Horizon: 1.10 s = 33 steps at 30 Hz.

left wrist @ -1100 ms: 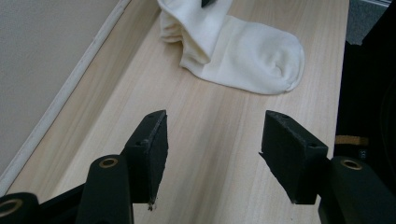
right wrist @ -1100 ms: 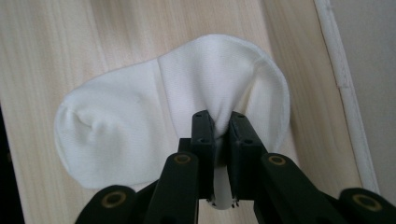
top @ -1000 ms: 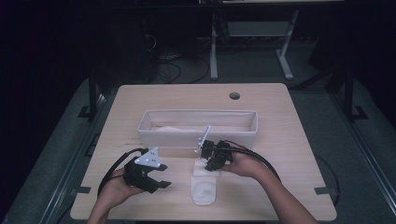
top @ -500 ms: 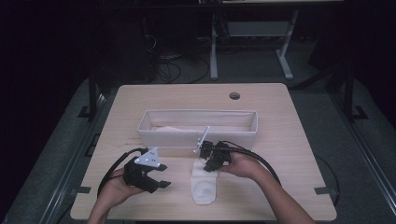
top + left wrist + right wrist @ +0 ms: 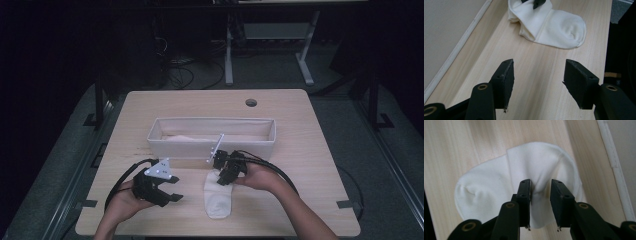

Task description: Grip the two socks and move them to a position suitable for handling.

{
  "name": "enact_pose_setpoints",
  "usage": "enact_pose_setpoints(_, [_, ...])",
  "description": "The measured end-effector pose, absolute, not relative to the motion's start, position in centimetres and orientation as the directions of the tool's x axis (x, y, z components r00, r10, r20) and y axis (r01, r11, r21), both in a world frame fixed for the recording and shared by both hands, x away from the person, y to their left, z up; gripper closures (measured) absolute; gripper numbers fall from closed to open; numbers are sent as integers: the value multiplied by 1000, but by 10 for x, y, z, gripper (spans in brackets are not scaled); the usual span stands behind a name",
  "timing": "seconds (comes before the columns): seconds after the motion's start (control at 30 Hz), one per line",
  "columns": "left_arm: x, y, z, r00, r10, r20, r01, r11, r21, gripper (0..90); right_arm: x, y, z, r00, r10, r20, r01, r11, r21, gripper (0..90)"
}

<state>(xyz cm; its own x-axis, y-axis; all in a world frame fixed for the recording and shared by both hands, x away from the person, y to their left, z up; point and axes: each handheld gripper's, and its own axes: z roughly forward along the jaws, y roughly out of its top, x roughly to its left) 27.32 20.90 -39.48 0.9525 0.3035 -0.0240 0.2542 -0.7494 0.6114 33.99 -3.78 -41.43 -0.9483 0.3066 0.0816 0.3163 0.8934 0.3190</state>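
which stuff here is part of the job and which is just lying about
In the job:
- white sock, folded on the table
- right gripper, jaws just opening, a ridge of sock between them
- fabric bin just behind it, probably

Lying about:
- left gripper, open, idle
- table's cable hole

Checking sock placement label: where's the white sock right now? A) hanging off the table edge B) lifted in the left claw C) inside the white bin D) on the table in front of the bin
D: the white sock lies flat on the table, on the person's side of the white bin, with the right claw at its cuff end.
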Motion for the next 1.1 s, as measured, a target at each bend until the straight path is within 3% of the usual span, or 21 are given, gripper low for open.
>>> enact_pose_setpoints(0.57, [273,208,-396,951,308,-30,261,-747,611,412,360,-53,-410,-940,336,53,333,876,349,683])
enact_pose_setpoints(0.73, [274,209,-396,951,308,-28,260,-747,612,413,361,-49,-415,-942,329,63,330,882,337,748])
enact_pose_setpoints(0.9, [274,210,-395,952,304,-26,256,-752,607,414,363,-49,-416,-945,324,47,321,889,325,875])
enact_pose_setpoints(1.1, [274,211,-395,950,312,-26,263,-748,609,414,360,-52,-410,-948,314,49,311,883,352,882])
